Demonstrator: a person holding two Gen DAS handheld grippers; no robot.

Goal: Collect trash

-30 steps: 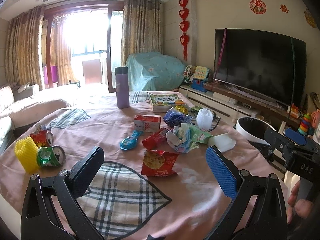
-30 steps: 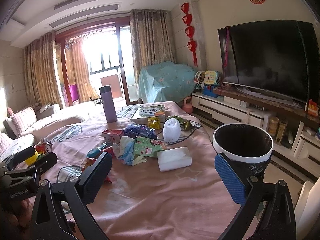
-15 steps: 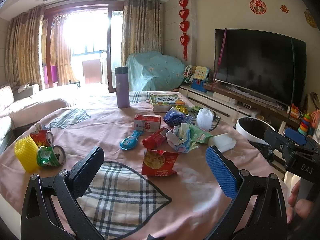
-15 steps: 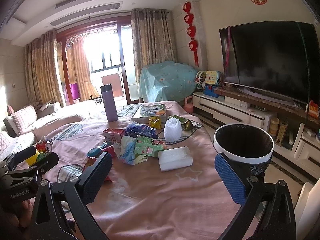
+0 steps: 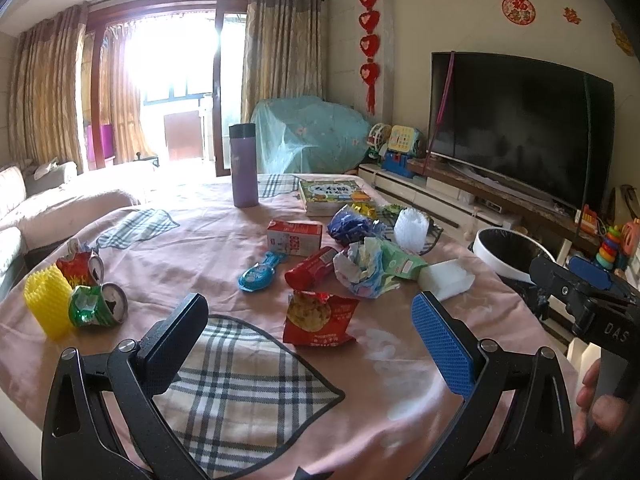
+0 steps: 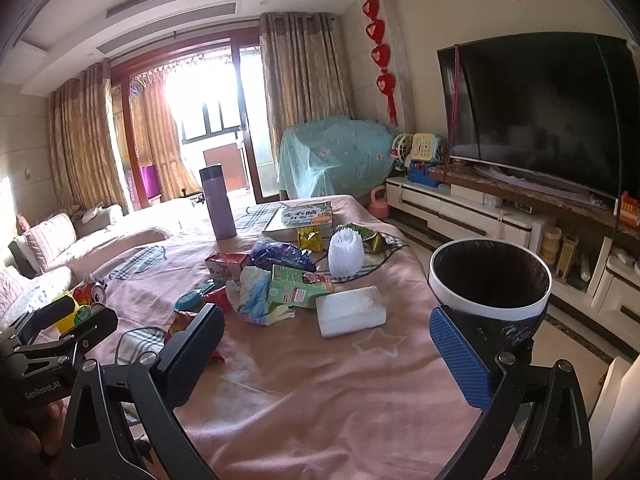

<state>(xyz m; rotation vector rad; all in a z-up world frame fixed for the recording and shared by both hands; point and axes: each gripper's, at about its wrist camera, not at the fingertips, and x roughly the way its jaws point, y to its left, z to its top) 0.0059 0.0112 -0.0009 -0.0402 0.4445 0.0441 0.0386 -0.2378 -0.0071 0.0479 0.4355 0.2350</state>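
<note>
Almost nothing has moved since the earlier frames: the left view is unchanged, and the right view has crept only slightly, the litter sitting a touch lower in it; both claws hang with fingers wide apart and nothing between them.

Trash lies scattered on the pink-clothed table (image 5: 224,248); the bin (image 6: 490,280), white-rimmed with a black liner, stands off the table's right edge. The left claw (image 5: 308,336) points almost straight at the red snack packet (image 5: 318,318), which lies flat just ahead, between the fingers' line, its long axis running away from the claw and a little tilted; I judge this the nearest piece and the left hand the nearer one. The right claw (image 6: 328,352) has the white foam block (image 6: 350,312) ahead, its long side lying across the view, and the bin just beside its right finger.

Only the left view shows the crushed green can (image 5: 98,306), the red can (image 5: 80,266) and the yellow foam net (image 5: 48,306) clearly at the table's left; the right view shows the bin's dark inside, though not whether anything lies in it.
</note>
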